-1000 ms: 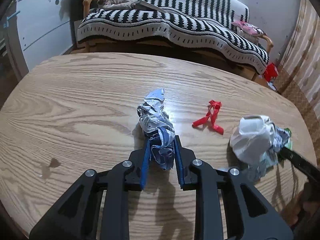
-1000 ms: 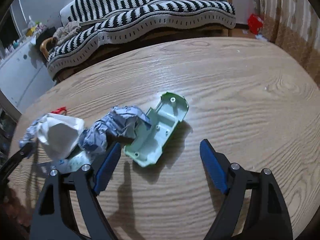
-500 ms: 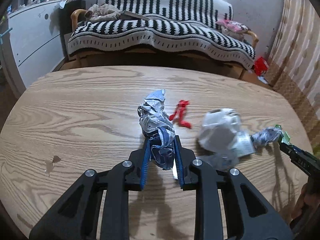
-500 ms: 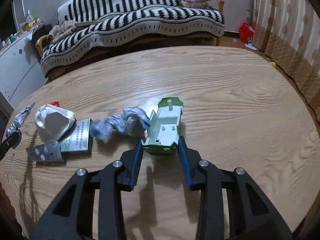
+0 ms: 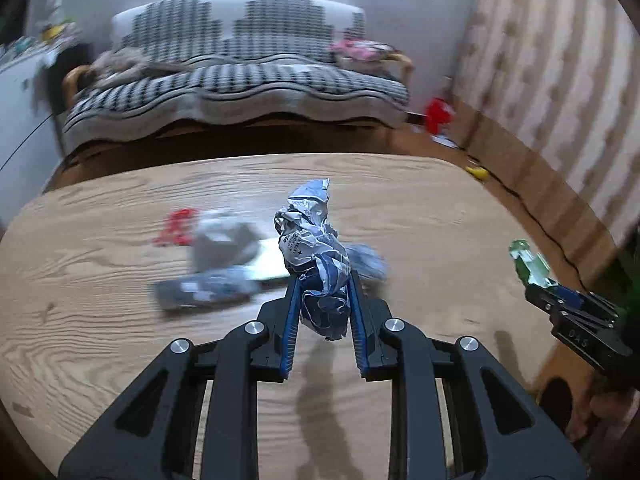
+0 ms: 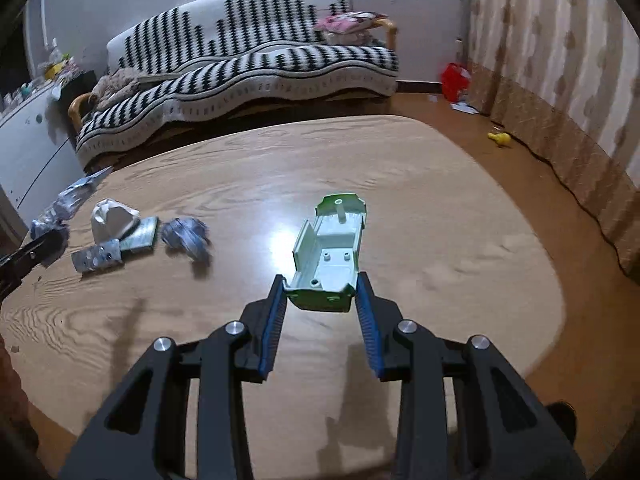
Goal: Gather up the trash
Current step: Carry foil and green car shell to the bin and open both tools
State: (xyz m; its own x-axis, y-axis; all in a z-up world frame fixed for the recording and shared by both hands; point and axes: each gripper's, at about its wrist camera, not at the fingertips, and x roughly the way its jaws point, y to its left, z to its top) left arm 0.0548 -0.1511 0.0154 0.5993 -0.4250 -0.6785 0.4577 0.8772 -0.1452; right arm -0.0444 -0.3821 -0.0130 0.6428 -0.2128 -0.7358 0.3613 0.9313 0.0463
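Observation:
My left gripper [image 5: 325, 280] is shut on a crumpled blue-and-white wrapper [image 5: 310, 248] and holds it above the oval wooden table [image 6: 440, 240]. My right gripper [image 6: 321, 280] is shut on one end of a pale green plastic shell [image 6: 330, 248], which is lifted off the table. In the left wrist view that shell [image 5: 528, 260] shows at the far right. On the table lie a white paper wad [image 6: 114, 218], a flat green-white packet [image 6: 140, 234], a foil pack [image 6: 98, 258], a crumpled blue wrapper [image 6: 186, 236] and a red ribbon [image 5: 176, 232].
A sofa under a black-and-white striped blanket [image 6: 248, 68] stands behind the table. A white cabinet [image 6: 28, 148] is at the left, a curtain along the right wall. On the floor lie a red object [image 6: 454, 80] and a small yellow thing [image 6: 498, 138].
The right gripper closed on the green shell and lifted it off the table. Both grippers rose and swung to the right. The left one kept hold of its wrapper.

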